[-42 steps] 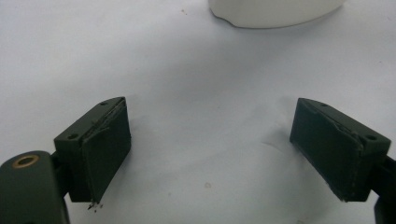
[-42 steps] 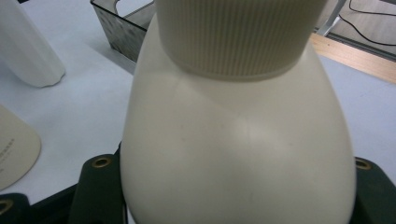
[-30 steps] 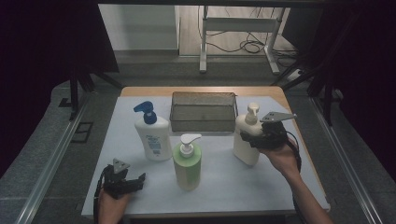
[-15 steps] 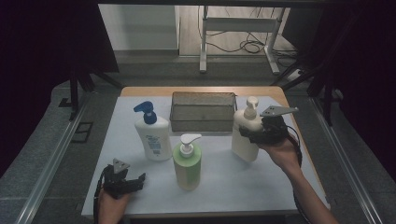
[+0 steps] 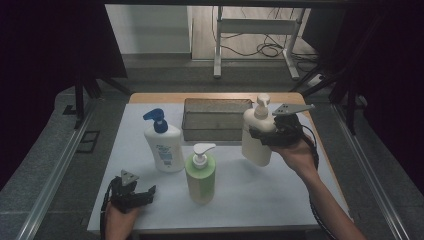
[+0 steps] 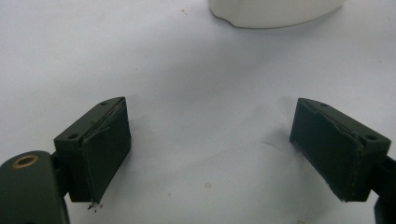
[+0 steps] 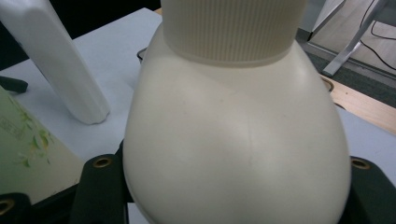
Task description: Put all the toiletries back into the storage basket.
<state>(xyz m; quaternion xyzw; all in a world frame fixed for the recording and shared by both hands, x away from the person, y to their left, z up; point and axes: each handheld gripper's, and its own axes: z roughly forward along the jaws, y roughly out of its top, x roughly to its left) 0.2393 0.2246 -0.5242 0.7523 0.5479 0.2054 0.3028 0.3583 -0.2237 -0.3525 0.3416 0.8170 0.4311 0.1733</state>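
Cream pump bottle [image 5: 256,135] clamped in right hand-held gripper [image 5: 265,136] — tilted above table; left hand-held gripper [image 5: 142,196] released.

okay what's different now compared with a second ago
The right gripper, clamped on the cream pump bottle, has lifted it off the white table cover and carried it a little toward the grey mesh basket. The left gripper stayed resting open at the near edge; the blue-pump white bottle and green bottle have not moved.
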